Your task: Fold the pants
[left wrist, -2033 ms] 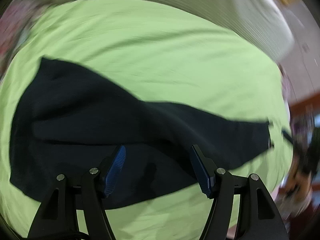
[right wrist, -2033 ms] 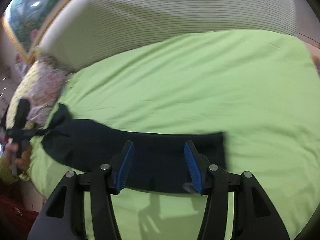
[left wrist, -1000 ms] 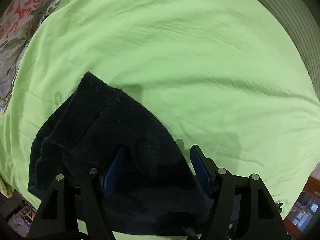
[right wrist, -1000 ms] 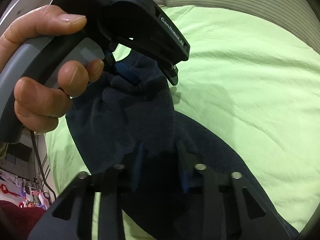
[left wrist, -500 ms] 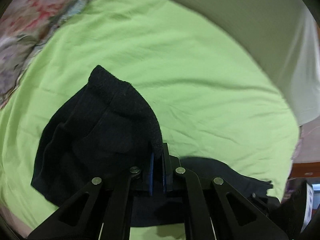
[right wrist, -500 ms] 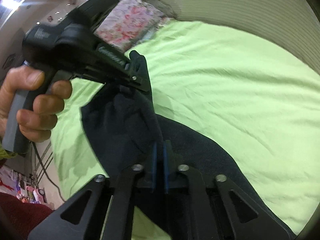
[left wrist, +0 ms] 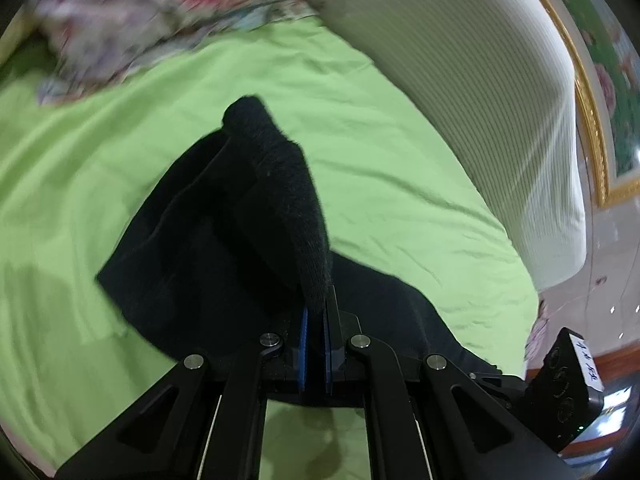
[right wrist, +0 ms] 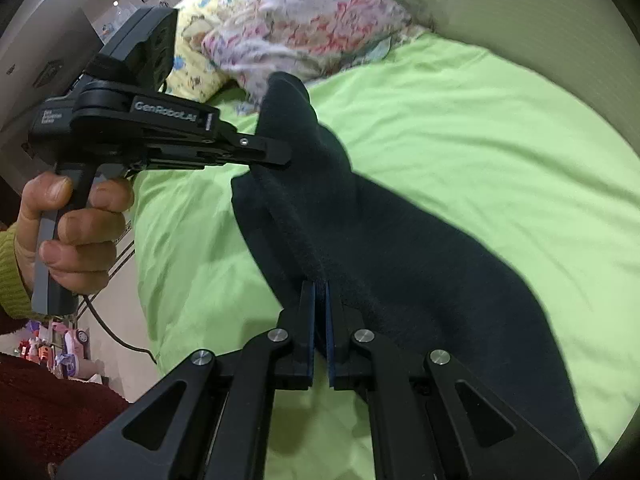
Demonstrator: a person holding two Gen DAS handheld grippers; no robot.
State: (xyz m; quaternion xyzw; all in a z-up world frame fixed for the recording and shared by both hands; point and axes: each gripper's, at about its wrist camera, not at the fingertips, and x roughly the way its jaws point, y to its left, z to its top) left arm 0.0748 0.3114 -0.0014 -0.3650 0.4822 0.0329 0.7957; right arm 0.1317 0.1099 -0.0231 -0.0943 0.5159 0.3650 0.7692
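Dark navy pants hang lifted above a lime green bed sheet. My left gripper is shut on the pants' waistband edge. In the right wrist view my right gripper is shut on the same thick edge of the pants, a little along from the left gripper, which a hand holds at left. The pants' legs trail down to the lower right onto the sheet.
A floral blanket and a patterned pillow lie at the bed's far end. A white ribbed headboard cushion stands along the right. The right gripper's body shows at lower right. The bed's edge and floor lie at left.
Both grippers went from open over the flat pants to shut on the waistband. They have since lifted the cloth off the sheet, and the views have tilted up.
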